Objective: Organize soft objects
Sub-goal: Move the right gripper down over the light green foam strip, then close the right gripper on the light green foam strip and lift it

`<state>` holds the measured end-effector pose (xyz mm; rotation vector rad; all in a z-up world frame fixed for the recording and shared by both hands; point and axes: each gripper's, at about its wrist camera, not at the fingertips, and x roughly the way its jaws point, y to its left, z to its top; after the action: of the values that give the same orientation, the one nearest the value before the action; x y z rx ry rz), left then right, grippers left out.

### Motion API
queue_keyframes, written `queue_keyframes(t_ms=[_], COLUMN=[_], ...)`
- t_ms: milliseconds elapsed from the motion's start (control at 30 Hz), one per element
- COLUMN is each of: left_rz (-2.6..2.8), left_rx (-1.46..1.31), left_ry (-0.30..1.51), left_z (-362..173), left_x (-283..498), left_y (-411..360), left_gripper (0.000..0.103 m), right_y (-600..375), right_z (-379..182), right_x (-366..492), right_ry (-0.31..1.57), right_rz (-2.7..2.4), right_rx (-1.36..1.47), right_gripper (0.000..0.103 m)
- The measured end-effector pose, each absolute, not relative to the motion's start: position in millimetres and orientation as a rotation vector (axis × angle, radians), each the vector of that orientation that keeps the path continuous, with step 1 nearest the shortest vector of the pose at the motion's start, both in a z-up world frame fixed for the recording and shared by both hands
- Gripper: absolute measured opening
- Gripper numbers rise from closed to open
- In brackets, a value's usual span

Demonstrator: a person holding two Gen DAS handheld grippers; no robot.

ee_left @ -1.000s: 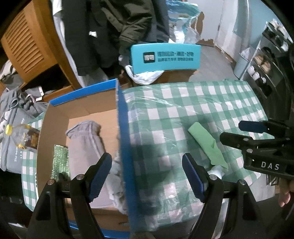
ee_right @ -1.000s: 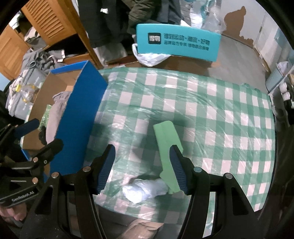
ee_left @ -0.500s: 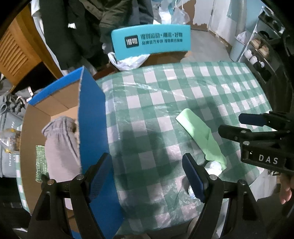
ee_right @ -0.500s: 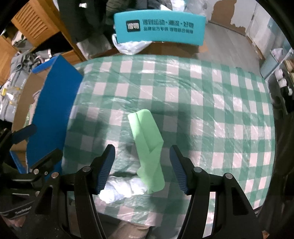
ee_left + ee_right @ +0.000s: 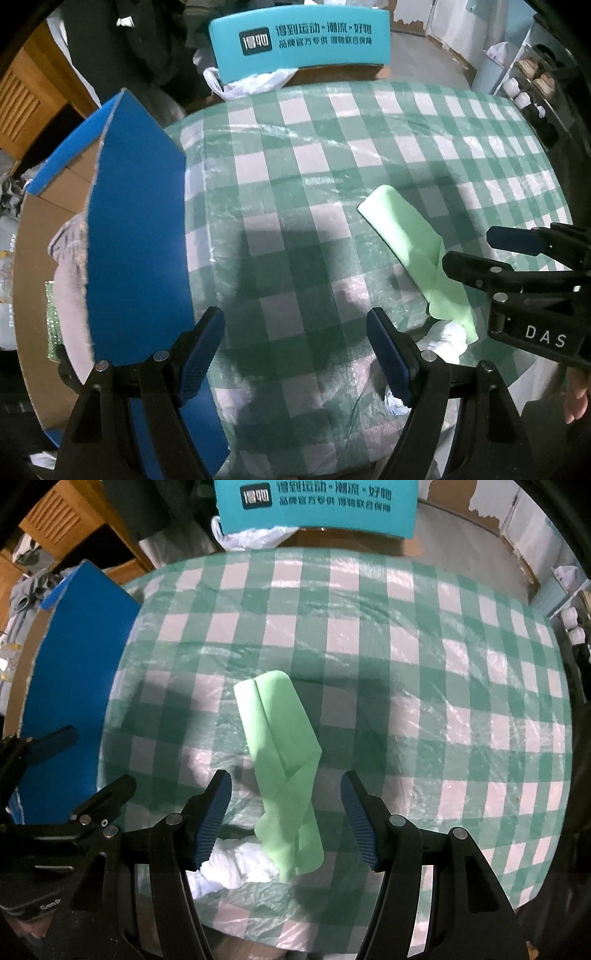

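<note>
1. Checked cloth covers the table, bare beyond the right claw; a blue box walls the left claw's left.
2. Green cloth lies between the right claw's parted fingers, untouched, overlapping a half-hidden white bundle; the left claw gapes empty.
3. Both claws sit lower than before.

- Teal chair back, beyond the far edge of the table: dark square logo with white Chinese characters at its left end; to the right of it two lines of dark Chinese print. The characters are too small to transcribe with confidence. Same panel in the right wrist view.
- Right gripper, black body: white capitals "DAS".
- Left gripper, black body: small pale lettering, partly cut off, beginning "Gen".
</note>
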<state>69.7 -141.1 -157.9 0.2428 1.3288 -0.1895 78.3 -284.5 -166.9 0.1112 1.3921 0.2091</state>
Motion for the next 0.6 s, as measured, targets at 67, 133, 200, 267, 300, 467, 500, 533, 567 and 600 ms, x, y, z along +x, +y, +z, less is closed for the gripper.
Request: queue_keyframes(t_ms=[67, 133, 200, 267, 300, 467, 500, 533, 567, 600], left_rz=[-0.185, -0.182, -0.178, -0.175, -0.173, -0.168, -0.167, -0.166, -0.167, -0.169], left_rx=[0.249, 0.254, 0.255, 0.254, 0.255, 0.25, 0.25, 0.25, 0.25, 0.251], left_ry=[1.336, 1.344, 1.348, 1.353, 1.356, 1.373, 1.376, 1.38, 1.382, 1.385], left_z=[-162, -166, -168, -172, -172, -179, -180, -181, -182, -184], left_x=[71, 71, 71, 70, 71, 70, 70, 69, 69, 69], left_y=[-142, -143, -142, -141, -140, -137, -136, -136, -136, -136], left_gripper=[0.08, 0.08, 0.08, 0.08, 0.08, 0.08, 0.08, 0.08, 0.08, 0.08], right_y=[-286, -285, -284, -281, -281, -278, -278, -277, -276, -275], right_z=[-173, -179, -182, -186, -188, -197, -199, -201, -202, -204], right_x=[80, 80, 80, 82, 83, 88, 89, 90, 90, 91], right_ry=[1.404, 1.416, 1.42, 1.425, 1.428, 1.437, 1.439, 1.441, 1.443, 1.445], right_rz=[0.211, 0.222, 0.226, 0.231, 0.233, 0.229, 0.229, 0.23, 0.23, 0.231], right_rx=[0.129, 0.142, 0.145, 0.139, 0.136, 0.128, 0.128, 0.126, 0.121, 0.116], right_gripper=[0.061, 0.061, 0.061, 0.061, 0.061, 0.061, 0.061, 0.061, 0.061, 0.061])
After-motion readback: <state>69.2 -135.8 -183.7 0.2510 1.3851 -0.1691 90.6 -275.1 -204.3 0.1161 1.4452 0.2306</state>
